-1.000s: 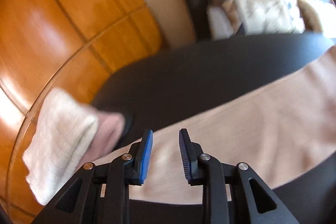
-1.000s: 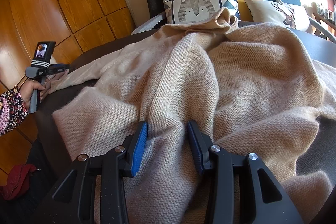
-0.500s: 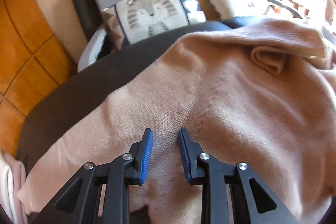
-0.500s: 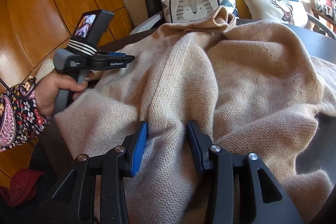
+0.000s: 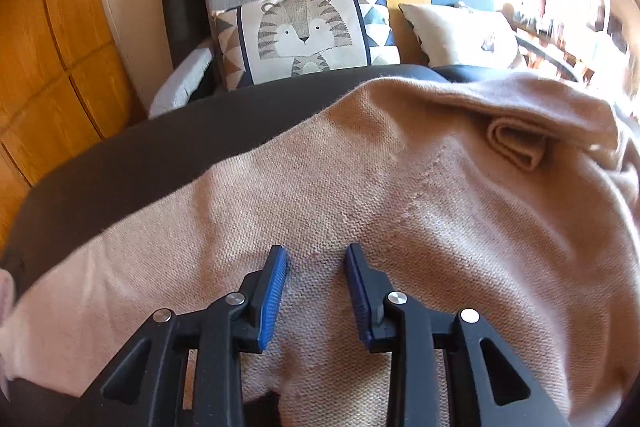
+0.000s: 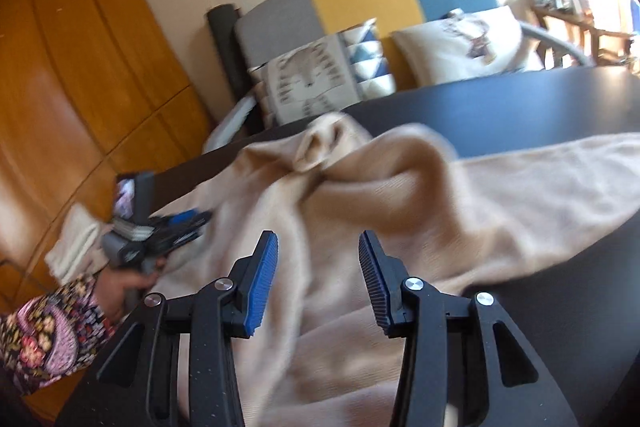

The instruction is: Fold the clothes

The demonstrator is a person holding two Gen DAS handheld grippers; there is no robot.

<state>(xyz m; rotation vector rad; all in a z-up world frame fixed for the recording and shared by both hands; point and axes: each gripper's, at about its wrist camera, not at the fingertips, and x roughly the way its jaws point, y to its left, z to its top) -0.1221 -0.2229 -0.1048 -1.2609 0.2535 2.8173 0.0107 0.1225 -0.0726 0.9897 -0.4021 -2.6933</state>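
Observation:
A beige knit sweater (image 5: 400,195) lies spread and rumpled on a dark table (image 5: 160,147); it also shows in the right wrist view (image 6: 400,195). My left gripper (image 5: 316,255) is open and empty, its blue pads just above the sweater's left part. My right gripper (image 6: 318,247) is open and empty, raised above the sweater's near side. The left gripper also shows in the right wrist view (image 6: 188,223), held by a hand in a floral sleeve at the sweater's left edge.
A sofa with a tiger cushion (image 5: 300,35) and a pale cushion (image 5: 460,35) stands behind the table. Wood panelling (image 5: 52,47) is to the left. A folded white and pink cloth (image 6: 76,243) lies at the table's left edge.
My left gripper swung from the table's left edge onto the sweater. My right gripper let go of the sweater's ribbed band, lifted and turned right, and its jaws opened wider.

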